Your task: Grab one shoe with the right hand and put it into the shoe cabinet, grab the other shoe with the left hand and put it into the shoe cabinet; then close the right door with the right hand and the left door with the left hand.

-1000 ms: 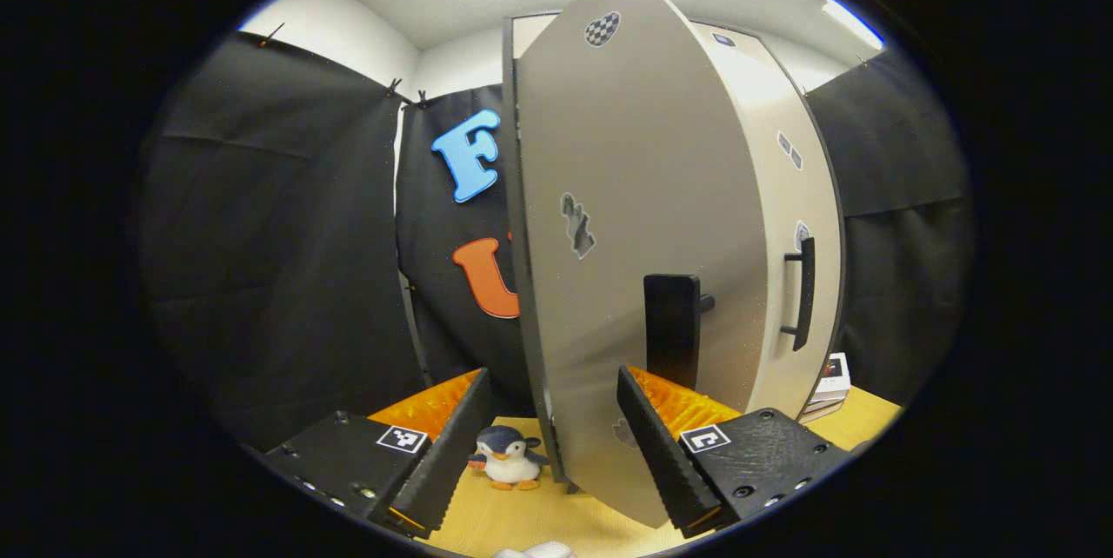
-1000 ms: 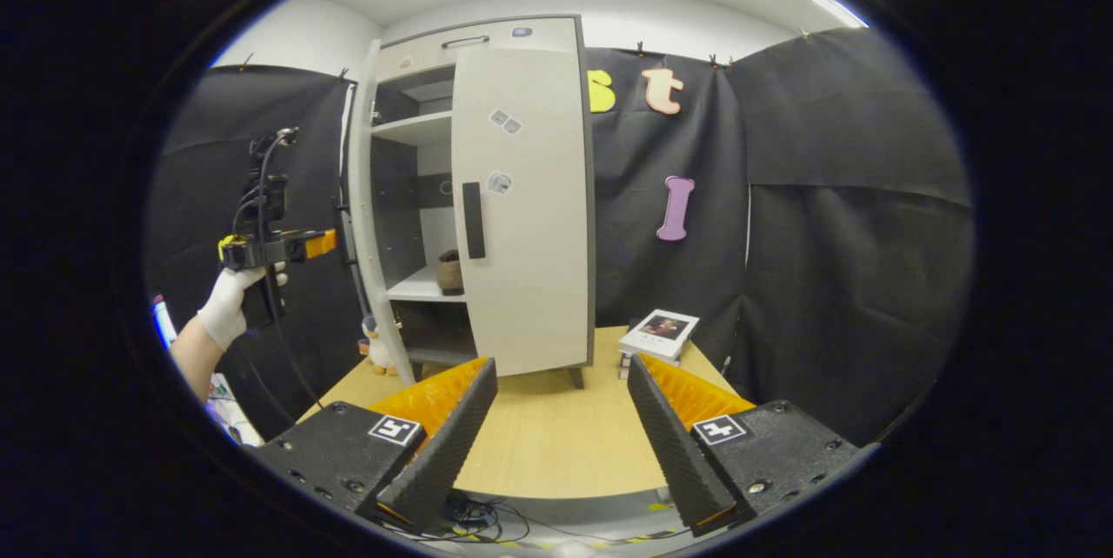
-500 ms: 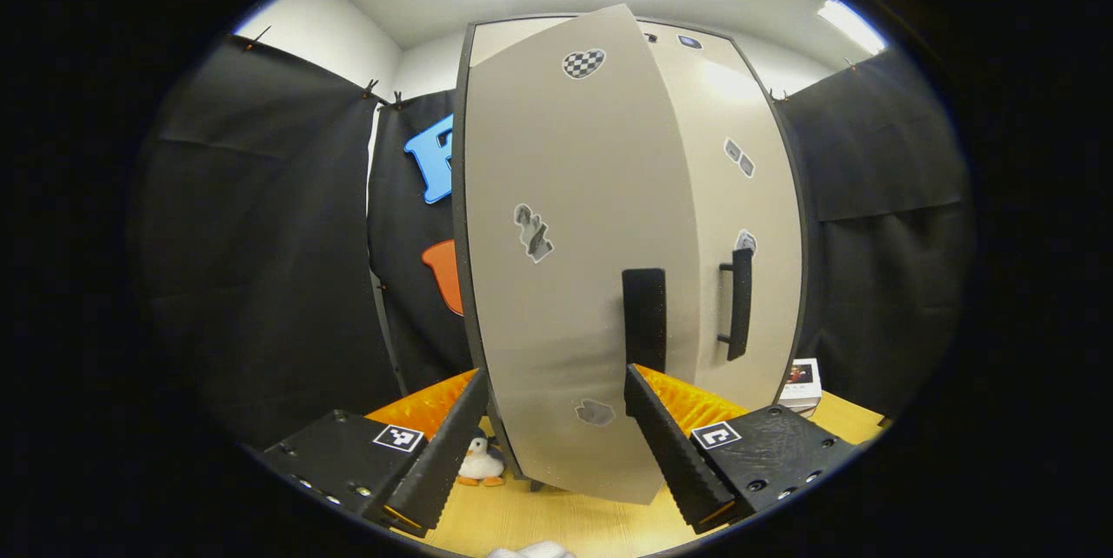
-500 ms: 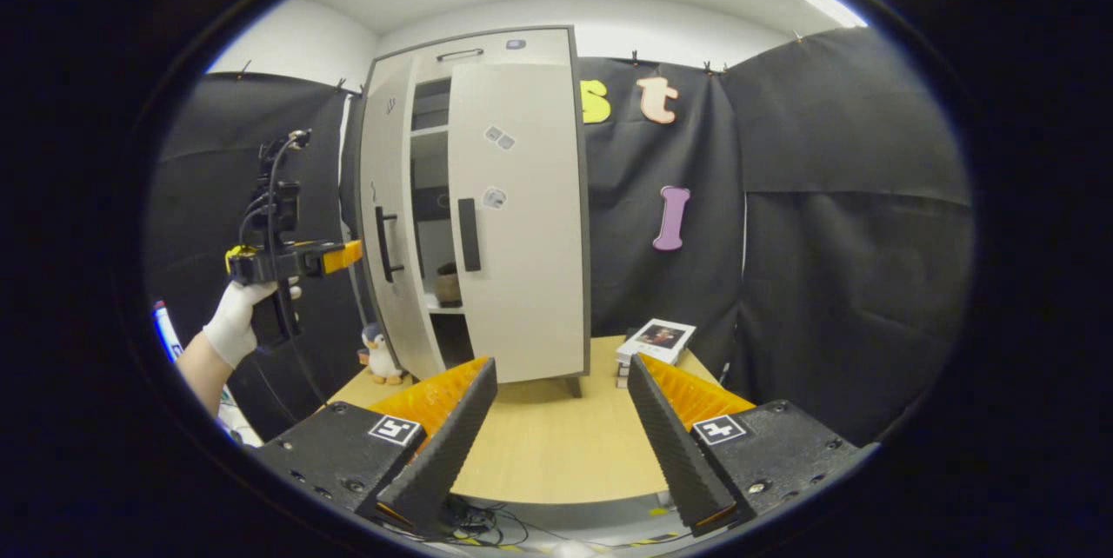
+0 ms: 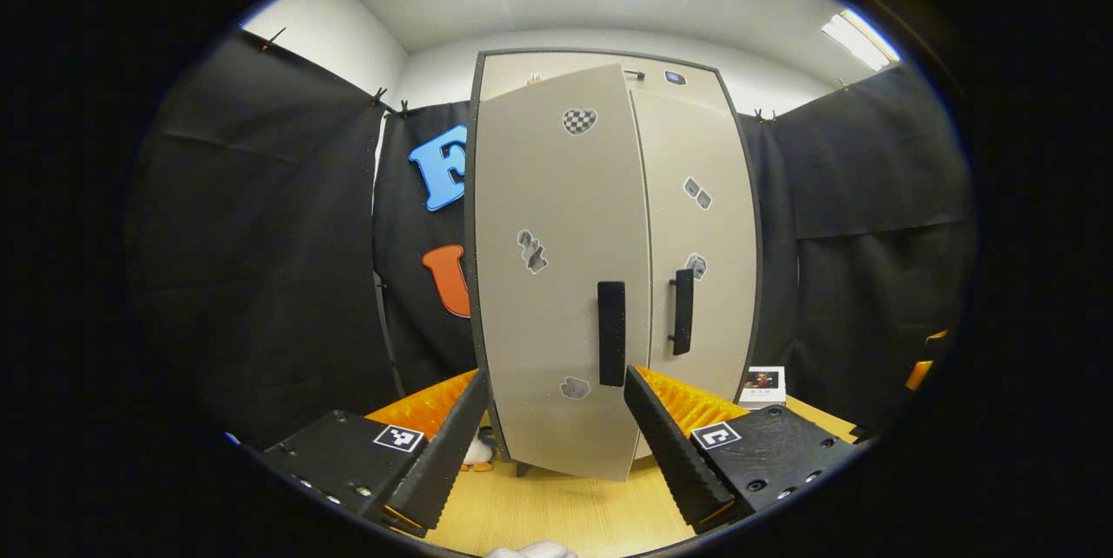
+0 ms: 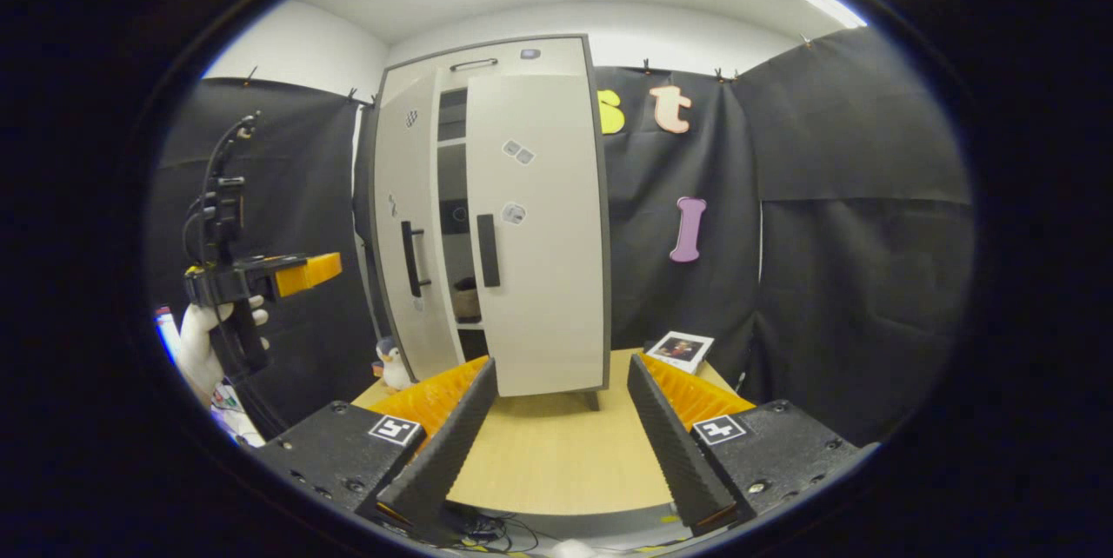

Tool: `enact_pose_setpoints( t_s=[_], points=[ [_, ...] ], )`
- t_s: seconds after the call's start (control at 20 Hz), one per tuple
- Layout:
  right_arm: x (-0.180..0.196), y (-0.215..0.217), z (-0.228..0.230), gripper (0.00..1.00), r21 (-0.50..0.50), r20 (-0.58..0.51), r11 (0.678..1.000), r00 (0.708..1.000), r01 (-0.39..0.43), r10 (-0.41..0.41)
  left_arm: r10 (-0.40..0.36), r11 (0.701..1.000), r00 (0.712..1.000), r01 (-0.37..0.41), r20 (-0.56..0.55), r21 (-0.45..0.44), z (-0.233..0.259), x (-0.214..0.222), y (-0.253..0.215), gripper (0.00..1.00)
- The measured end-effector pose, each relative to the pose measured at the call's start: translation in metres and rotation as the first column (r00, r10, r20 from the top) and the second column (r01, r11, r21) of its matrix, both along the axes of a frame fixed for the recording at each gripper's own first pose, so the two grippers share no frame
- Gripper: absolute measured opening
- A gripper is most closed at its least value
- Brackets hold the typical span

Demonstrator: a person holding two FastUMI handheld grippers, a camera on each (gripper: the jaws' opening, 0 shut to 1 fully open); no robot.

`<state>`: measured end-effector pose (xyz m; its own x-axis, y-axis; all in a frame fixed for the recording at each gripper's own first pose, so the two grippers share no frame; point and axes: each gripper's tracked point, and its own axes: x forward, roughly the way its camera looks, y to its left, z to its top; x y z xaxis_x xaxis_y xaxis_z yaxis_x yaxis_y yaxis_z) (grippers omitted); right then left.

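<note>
The shoe cabinet (image 6: 522,219) stands on the wooden table (image 6: 556,454) with its right door (image 6: 543,228) flat against the frame; the left door (image 6: 409,228) hangs a little ajar, a dark slit between the two; through that slit one shoe (image 6: 467,302) sits on a shelf, the other I cannot see. The left gripper (image 5: 552,445) faces the left door (image 5: 556,280) with jaws released, holding nothing; whether it touches the panel I cannot tell. The right gripper (image 6: 556,445) waits well back over the table, jaws spread wide and empty. To finish well, I judge the left gripper should press near the handle (image 5: 611,334), square to the panel, and push steadily until the edges meet; a toy penguin (image 6: 396,364) beside the hinge side looks clear of the swing.
</note>
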<state>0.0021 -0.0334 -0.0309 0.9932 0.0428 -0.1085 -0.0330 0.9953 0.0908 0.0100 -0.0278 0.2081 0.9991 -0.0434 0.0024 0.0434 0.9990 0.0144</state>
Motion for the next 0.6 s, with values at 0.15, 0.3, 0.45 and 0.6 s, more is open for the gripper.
enact_pose_setpoints(
  t_s=[0.15,0.3,0.45,0.6],
  points=[
    [0.003,-0.003,0.005,0.99,0.009,0.016,1.0,1.0,0.01,-0.01,0.018,1.0,1.0,-0.018,0.009,0.006,0.005,-0.027,0.007,0.95],
    [0.005,-0.007,0.012,0.99,0.02,0.035,1.0,0.999,0.021,-0.022,0.016,1.0,1.0,-0.016,-0.005,-0.007,0.0,-0.054,0.007,0.96],
    [0.007,-0.007,0.015,0.99,0.017,0.048,1.0,0.998,0.027,-0.027,0.039,0.999,0.999,-0.039,-0.002,0.023,-0.006,-0.08,0.014,0.96],
    [0.008,-0.004,0.016,0.99,0.012,0.056,1.0,0.998,0.028,-0.028,0.067,0.997,0.998,-0.067,-0.005,0.025,-0.015,-0.101,0.019,0.95]
  ],
)
